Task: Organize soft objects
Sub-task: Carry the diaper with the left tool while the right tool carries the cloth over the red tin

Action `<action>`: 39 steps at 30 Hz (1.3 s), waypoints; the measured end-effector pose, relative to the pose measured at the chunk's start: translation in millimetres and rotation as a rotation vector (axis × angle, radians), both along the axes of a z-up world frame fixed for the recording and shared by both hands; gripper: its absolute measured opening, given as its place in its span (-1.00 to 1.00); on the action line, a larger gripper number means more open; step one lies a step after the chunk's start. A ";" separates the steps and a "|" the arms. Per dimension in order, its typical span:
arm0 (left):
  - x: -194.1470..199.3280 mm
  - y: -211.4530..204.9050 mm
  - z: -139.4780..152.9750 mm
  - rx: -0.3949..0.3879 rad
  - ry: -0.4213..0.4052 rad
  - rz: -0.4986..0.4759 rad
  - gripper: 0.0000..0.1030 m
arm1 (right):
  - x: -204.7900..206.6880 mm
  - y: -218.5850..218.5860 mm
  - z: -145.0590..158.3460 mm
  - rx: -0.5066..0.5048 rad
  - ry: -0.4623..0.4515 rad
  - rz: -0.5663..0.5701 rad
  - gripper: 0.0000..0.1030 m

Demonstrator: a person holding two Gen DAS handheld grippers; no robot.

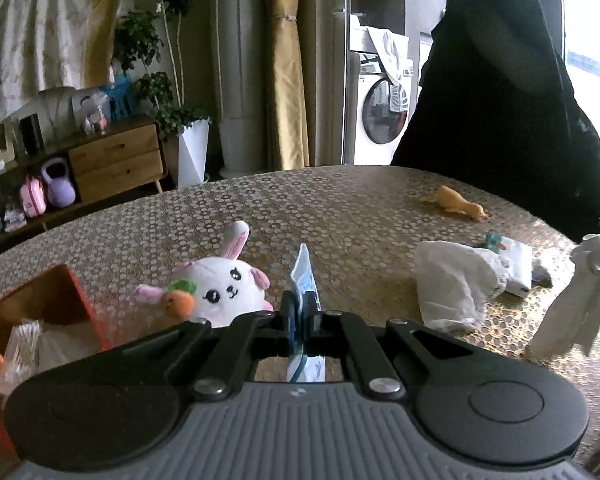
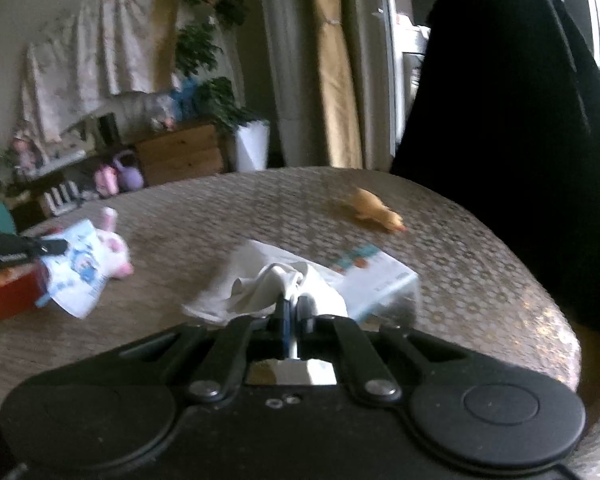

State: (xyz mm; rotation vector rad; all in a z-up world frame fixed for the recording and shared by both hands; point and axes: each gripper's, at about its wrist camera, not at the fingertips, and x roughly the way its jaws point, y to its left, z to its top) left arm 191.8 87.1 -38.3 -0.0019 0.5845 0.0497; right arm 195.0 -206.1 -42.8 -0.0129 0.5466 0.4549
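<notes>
Orange open box (image 1: 56, 300) at 9 o'clock holds cotton swabs, contents half cut off. Left claw (image 1: 299, 307) clamps blue-white packet (image 1: 302, 276); right claw (image 2: 294, 312), blurred, grips white cloth (image 2: 276, 284).

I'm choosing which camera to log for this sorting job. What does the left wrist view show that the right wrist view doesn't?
Only the left wrist view shows the washing machine, the bunny plush's face and the right tongs' white cloth hanging clear of the table.

Only the right wrist view shows the left tongs from outside, holding the blue-printed packet, and the tissue box top.

Both show the yellow duck toy, the red box and the patterned table.
</notes>
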 end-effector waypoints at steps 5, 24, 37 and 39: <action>-18.3 8.4 9.8 -0.019 -0.008 0.015 -0.93 | -15.1 23.2 19.0 0.019 -0.030 0.077 -0.96; -67.1 68.7 57.0 -0.031 -0.033 0.113 -0.93 | -26.9 161.6 82.7 0.079 -0.039 0.404 -0.96; -74.7 150.2 80.5 -0.010 -0.057 0.233 -0.93 | -17.5 269.3 112.2 0.064 -0.054 0.585 -0.96; -74.1 165.4 81.8 -0.003 -0.059 0.257 -0.93 | -17.5 288.7 116.7 0.058 -0.067 0.608 -0.96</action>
